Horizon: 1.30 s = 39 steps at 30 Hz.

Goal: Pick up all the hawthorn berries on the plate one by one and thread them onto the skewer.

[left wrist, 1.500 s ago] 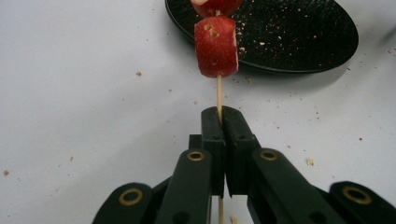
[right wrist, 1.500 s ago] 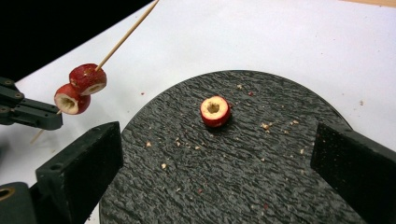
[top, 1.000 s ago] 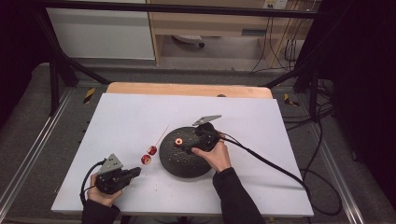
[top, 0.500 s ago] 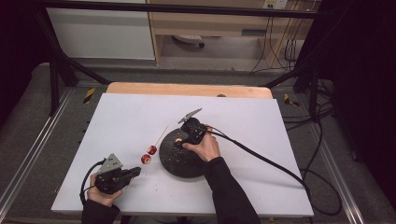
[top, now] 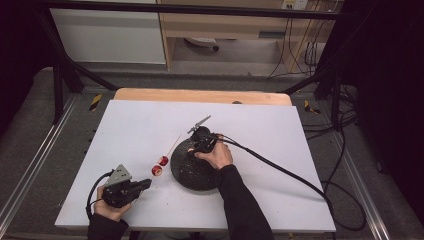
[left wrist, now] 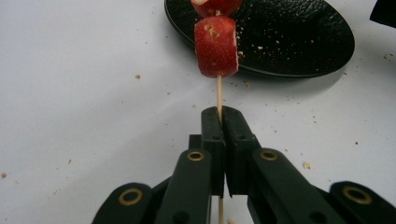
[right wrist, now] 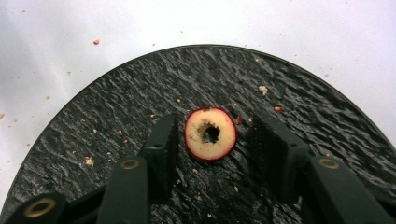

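Note:
My left gripper (left wrist: 219,116) is shut on a thin wooden skewer (left wrist: 218,93) low on its shaft. Two red fruit pieces are threaded on it, the nearer one (left wrist: 215,46) just above the jaws, the other (left wrist: 215,5) at the top edge. In the high view this gripper (top: 146,184) sits near the table's front left, and the skewer (top: 173,145) slants up toward the plate. My right gripper (right wrist: 217,134) hangs open over the black plate (right wrist: 116,107), its jaws either side of a cored, red-skinned slice (right wrist: 210,134) lying flat.
The black textured plate (top: 187,175) lies mid-table on a white sheet (top: 275,130), with crumbs scattered around it. A black cable (top: 280,167) trails from the right gripper (top: 196,146) to the right. A wooden table edge (top: 200,95) runs along the back.
My right gripper has moved left across the plate and now straddles the cored slice. The left gripper and its skewer have stayed put.

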Tool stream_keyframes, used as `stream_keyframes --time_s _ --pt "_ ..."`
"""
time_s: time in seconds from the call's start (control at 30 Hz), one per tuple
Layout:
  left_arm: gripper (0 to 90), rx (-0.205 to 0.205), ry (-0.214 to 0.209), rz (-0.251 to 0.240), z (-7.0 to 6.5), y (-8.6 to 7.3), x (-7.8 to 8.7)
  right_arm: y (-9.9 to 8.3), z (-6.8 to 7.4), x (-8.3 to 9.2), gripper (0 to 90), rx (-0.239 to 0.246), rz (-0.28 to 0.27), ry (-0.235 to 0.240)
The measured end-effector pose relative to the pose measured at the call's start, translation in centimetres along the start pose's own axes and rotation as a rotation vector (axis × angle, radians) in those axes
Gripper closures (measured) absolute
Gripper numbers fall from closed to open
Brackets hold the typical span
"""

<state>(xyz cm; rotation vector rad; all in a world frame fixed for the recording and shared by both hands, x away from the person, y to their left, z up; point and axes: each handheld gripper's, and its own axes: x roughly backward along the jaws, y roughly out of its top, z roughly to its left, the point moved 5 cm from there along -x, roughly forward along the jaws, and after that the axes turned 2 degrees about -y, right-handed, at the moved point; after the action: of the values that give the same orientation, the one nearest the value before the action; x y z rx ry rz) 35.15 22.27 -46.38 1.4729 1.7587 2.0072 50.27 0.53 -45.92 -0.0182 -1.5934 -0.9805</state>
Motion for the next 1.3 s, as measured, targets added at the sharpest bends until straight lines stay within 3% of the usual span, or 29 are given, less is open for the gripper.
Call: stream_keyframes --time_s 0.33,0.6,1.03,1.3 --pt "87.4 -0.005 -0.002 0.003 -0.1 0.0 -0.1 -0.1 -0.1 -0.2 62.1 0.012 0.013 0.015" --pt "87.4 -0.004 -0.001 0.003 -0.1 0.0 -0.1 -0.1 -0.1 0.0 62.8 0.015 0.015 0.011" --pt "87.4 -0.005 0.0 -0.001 -0.2 0.0 0.0 0.5 0.6 2.7 63.3 -0.05 -0.04 0.037" --pt "87.5 -0.006 -0.001 -0.005 -0.4 0.1 -0.1 -0.6 0.8 4.2 63.3 -0.102 -0.101 0.068"
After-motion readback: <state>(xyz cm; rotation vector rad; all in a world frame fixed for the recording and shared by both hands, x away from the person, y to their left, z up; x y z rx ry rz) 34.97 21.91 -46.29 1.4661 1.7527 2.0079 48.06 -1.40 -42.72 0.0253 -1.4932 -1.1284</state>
